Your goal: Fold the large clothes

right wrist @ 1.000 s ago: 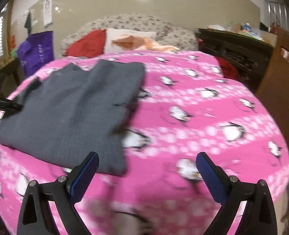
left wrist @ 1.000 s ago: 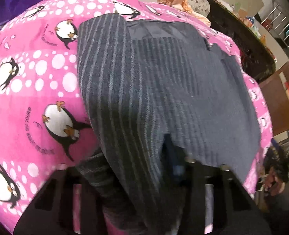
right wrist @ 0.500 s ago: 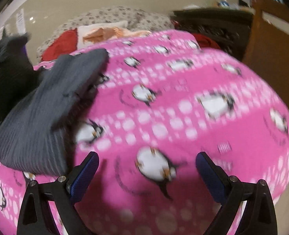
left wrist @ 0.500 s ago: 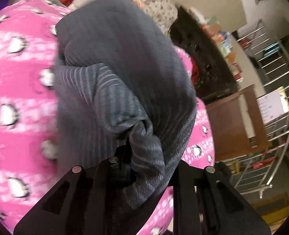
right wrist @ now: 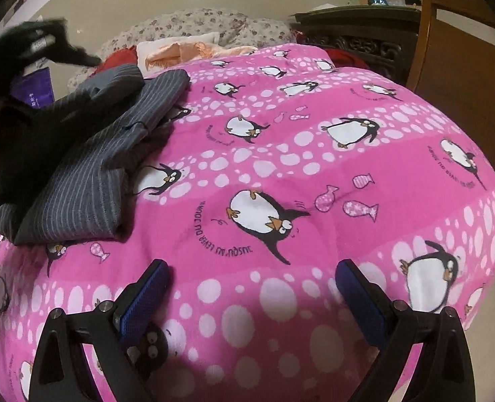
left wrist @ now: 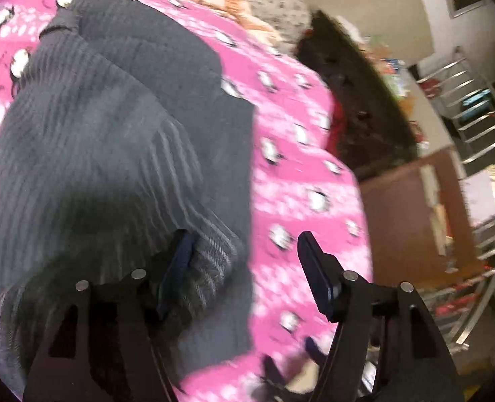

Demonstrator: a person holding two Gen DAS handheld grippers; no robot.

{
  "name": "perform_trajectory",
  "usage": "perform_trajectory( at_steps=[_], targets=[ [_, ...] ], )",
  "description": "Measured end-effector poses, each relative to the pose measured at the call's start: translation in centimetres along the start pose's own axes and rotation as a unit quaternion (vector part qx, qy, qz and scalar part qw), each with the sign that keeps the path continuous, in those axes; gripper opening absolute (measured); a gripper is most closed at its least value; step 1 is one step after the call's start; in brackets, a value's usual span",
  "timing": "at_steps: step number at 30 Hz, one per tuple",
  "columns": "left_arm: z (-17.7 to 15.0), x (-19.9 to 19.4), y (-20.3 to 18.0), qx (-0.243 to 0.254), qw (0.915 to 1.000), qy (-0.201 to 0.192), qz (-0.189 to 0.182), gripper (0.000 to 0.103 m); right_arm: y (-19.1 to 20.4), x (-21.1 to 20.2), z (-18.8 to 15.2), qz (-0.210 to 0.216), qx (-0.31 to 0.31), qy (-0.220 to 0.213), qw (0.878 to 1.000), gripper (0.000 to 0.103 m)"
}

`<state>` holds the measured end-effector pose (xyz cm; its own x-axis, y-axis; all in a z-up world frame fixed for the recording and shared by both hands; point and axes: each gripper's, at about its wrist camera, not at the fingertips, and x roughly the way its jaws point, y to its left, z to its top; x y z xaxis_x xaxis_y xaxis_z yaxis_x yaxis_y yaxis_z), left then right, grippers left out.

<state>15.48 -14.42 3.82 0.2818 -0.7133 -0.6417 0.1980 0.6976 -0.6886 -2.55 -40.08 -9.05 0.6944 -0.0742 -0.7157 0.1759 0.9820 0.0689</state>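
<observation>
A dark grey striped garment (left wrist: 106,140) lies folded over itself on the pink penguin blanket (left wrist: 301,154). My left gripper (left wrist: 244,268) is open just above the garment's near edge; a fold of cloth rests against the left finger (left wrist: 177,268), the jaws not closed on it. In the right wrist view the garment (right wrist: 89,164) is bunched at the left of the blanket (right wrist: 314,174). My right gripper (right wrist: 250,298) is open and empty over bare blanket, well right of the garment. The left gripper and hand show blurred at the far left.
Pillows and a peach cloth (right wrist: 187,50) lie at the bed's head. A dark carved cabinet (right wrist: 358,37) and a brown wooden panel (right wrist: 461,77) stand right of the bed. A metal rack (left wrist: 482,107) is at the right.
My left gripper carried the garment's edge across, folding it over, then opened and let it go. My right gripper dropped closer to the blanket and stayed open.
</observation>
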Motion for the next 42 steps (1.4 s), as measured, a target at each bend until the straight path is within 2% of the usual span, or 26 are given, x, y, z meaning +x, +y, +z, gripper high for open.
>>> perform_trajectory(
  at_steps=[1, 2, 4, 6, 7, 9, 11, 12, 14, 17, 20, 22, 25, 27, 31, 33, 35, 36, 38, 39, 42],
  targets=[
    [-0.6, -1.2, -0.2, -0.002, 0.9995, 0.000, -0.033, 0.064, 0.0, -0.3, 0.2, -0.002, 0.002, 0.000, 1.000, 0.099],
    [-0.9, -2.6, -0.2, 0.000, 0.9989, -0.004, -0.047, 0.064, -0.1, -0.7, 0.3, -0.005, 0.004, -0.003, 1.000, 0.099],
    [-1.2, -5.5, 0.2, 0.005, 0.9982, -0.023, -0.054, 0.064, -0.2, -2.0, 0.7, -0.014, 0.006, -0.010, 1.000, 0.099],
    [-1.0, -8.6, 1.1, 0.007, 0.9978, -0.050, -0.043, 0.065, 0.2, -4.0, 1.4, -0.005, 0.001, -0.027, 1.000, 0.099],
    [-0.9, -10.0, 1.8, 0.016, 0.9971, -0.070, -0.027, 0.066, 0.5, -4.9, 1.7, 0.002, -0.003, -0.035, 0.999, 0.099],
    [-1.0, -12.7, 3.8, 0.033, 0.9930, -0.109, 0.032, 0.066, 1.8, -6.9, 2.6, 0.027, -0.016, -0.056, 0.998, 0.099],
    [-1.8, -14.5, 7.0, 0.043, 0.9849, -0.139, 0.094, 0.066, 3.7, -8.4, 4.2, 0.070, -0.028, -0.077, 0.994, 0.099],
    [-2.5, -14.7, 8.7, 0.040, 0.9811, -0.143, 0.123, 0.066, 5.1, -8.9, 5.2, 0.095, -0.032, -0.084, 0.991, 0.099],
    [-3.8, -13.6, 11.4, 0.021, 0.9810, -0.126, 0.146, 0.066, 7.5, -9.0, 6.7, 0.144, -0.035, -0.091, 0.985, 0.099],
    [-6.2, -12.0, 13.6, -0.020, 0.9881, -0.106, 0.110, 0.066, 11.3, -7.1, 9.0, 0.208, -0.010, -0.077, 0.975, 0.099],
    [-7.6, -11.0, 13.0, -0.009, 0.9907, -0.098, 0.094, 0.067, 14.1, -4.6, 9.5, 0.258, 0.014, -0.049, 0.965, 0.099],
    [-8.1, -10.2, 12.1, 0.003, 0.9915, -0.091, 0.093, 0.070, 15.4, -2.5, 8.9, 0.301, 0.046, -0.015, 0.952, 0.099],
    [-8.8, -10.0, 12.1, 0.017, 0.9905, -0.094, 0.099, 0.071, 16.1, 0.0, 7.4, 0.290, 0.077, 0.020, 0.954, 0.099],
    [-9.2, -10.0, 12.7, 0.007, 0.9919, -0.093, 0.086, 0.071, 16.0, 0.9, 6.2, 0.301, 0.103, 0.027, 0.948, 0.099],
    [-9.2, -10.2, 13.3, -0.001, 0.9926, -0.090, 0.082, 0.071, 17.5, 2.4, 6.2, 0.366, 0.107, 0.038, 0.924, 0.080],
    [-9.4, -10.4, 13.3, -0.001, 0.9922, -0.090, 0.086, 0.071, 18.3, 3.6, 6.7, 0.374, 0.111, 0.051, 0.920, 0.066],
    [-9.5, -10.7, 13.2, -0.004, 0.9923, -0.090, 0.085, 0.071, 18.0, 5.1, 7.3, 0.372, 0.133, 0.067, 0.916, 0.031],
    [-9.9, -11.1, 13.1, -0.006, 0.9926, -0.091, 0.079, 0.071, 17.4, 5.5, 7.8, 0.375, 0.142, 0.068, 0.913, 0.028],
    [-9.9, -11.7, 12.2, 0.002, 0.9928, -0.098, 0.069, 0.071, 16.7, 4.4, 8.6, 0.361, 0.112, 0.054, 0.924, 0.021],
    [-10.0, -12.0, 11.6, 0.012, 0.9922, -0.104, 0.068, 0.071, 16.4, 3.3, 9.2, 0.349, 0.083, 0.039, 0.933, 0.020],
    [-10.0, -12.6, 9.8, 0.031, 0.9900, -0.124, 0.060, 0.071, 14.2, 1.4, 10.6, 0.328, 0.047, 0.021, 0.943, 0.020]
  ],
)
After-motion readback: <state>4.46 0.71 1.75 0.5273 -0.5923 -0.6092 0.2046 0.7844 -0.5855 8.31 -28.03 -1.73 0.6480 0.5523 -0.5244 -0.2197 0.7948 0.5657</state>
